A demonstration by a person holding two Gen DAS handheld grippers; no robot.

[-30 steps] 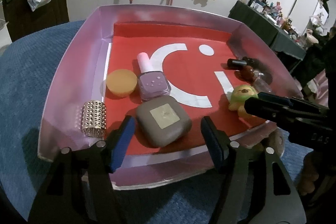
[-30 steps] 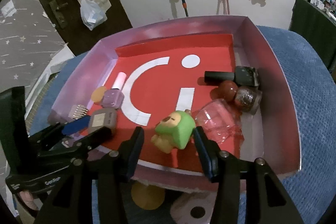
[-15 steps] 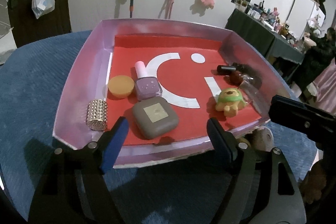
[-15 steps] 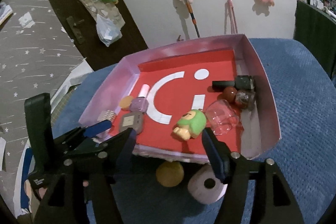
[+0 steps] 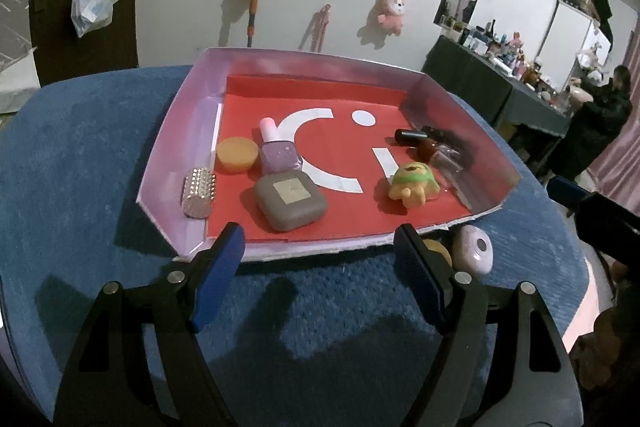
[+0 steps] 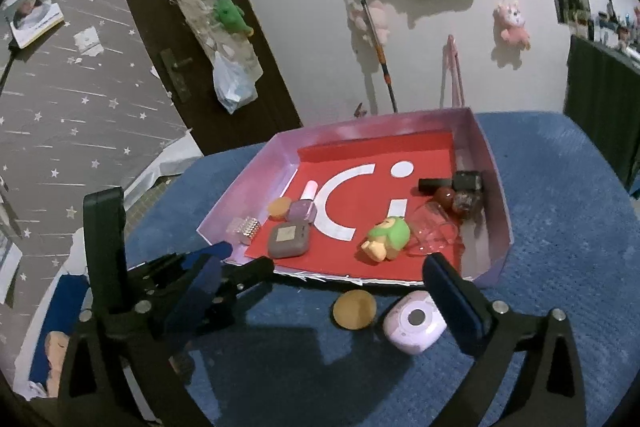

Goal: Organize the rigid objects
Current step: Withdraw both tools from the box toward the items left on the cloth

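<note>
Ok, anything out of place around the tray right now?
Yes: two items sit on the blue cloth outside the tray's near edge, a round tan piece and a small lilac case, while everything else is inside.

Left wrist view angled down near the tray (image 5: 168,151), right wrist view farther back, both sharing the tray

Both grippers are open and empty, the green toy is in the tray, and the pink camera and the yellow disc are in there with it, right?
Not quite. The right wrist view shows the pink camera and yellow disc outside the tray, on the blue surface before its near edge. The rest holds.
</note>
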